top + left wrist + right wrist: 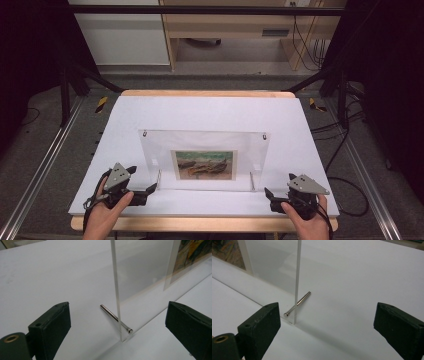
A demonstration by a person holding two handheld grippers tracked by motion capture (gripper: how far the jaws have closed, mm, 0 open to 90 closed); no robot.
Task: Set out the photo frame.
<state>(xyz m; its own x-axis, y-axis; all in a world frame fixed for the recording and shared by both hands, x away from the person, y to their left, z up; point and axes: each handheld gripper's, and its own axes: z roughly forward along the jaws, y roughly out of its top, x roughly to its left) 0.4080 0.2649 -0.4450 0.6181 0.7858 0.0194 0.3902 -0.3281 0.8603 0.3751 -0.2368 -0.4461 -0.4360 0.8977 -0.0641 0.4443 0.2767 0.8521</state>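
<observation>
A clear acrylic picture frame [205,145] stands upright in the middle of the white table [210,110], with a small painted print [204,164] at its centre. Thin metal pins [110,313] pass through its bottom corners as feet. My left gripper [147,194] rests on the table just off the frame's lower left corner. In the left gripper view its jaws [117,315] stand wide, with the frame's edge [116,277] between them and untouched. Off the lower right corner sits my right gripper [271,199], open [327,315]. The panel edge [297,277] and a pin [302,300] lie near its left jaw.
The table's wooden front edge [200,223] runs just under both hands. Metal rails [45,165] flank the table on the grey floor. Black stand legs [65,95], cables [345,145] and a wooden desk [225,30] lie beyond the far edge.
</observation>
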